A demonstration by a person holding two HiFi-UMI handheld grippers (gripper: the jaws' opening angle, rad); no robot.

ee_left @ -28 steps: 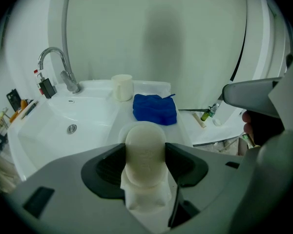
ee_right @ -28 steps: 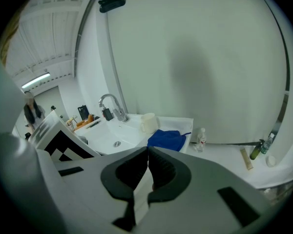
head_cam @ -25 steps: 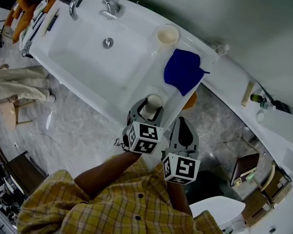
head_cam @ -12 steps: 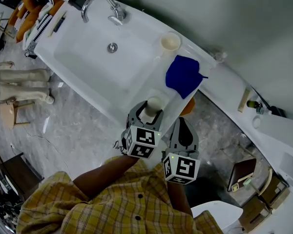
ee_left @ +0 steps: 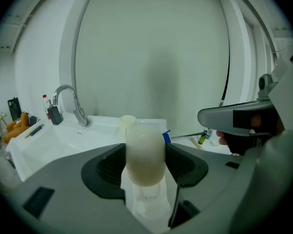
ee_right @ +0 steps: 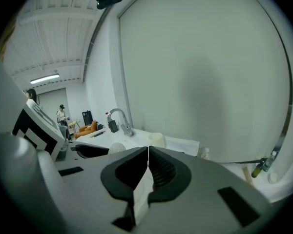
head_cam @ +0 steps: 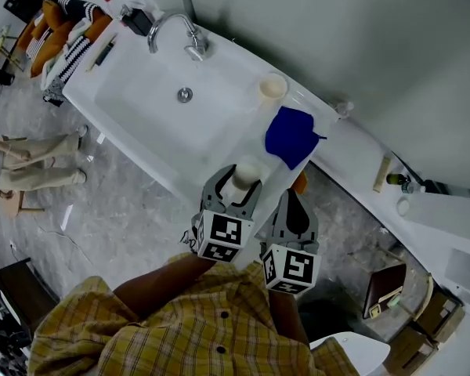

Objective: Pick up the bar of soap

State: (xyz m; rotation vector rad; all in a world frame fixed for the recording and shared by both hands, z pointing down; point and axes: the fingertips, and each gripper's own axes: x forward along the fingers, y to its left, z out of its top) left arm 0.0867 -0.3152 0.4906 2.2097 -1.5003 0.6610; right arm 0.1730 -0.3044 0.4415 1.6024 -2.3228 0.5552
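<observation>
We have the bar of soap pinched in the left tool mid-frame, right tool closed and empty; pickup looks made, next calls for a steady grip.

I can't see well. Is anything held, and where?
The left gripper holds the bar of soap by its two sides; the right gripper is shut, empty.

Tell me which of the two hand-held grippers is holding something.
The left hand-held gripper: its jaws clamp the pale bar of soap from both sides. The right hand-held gripper is shut with nothing between its jaws.
</observation>
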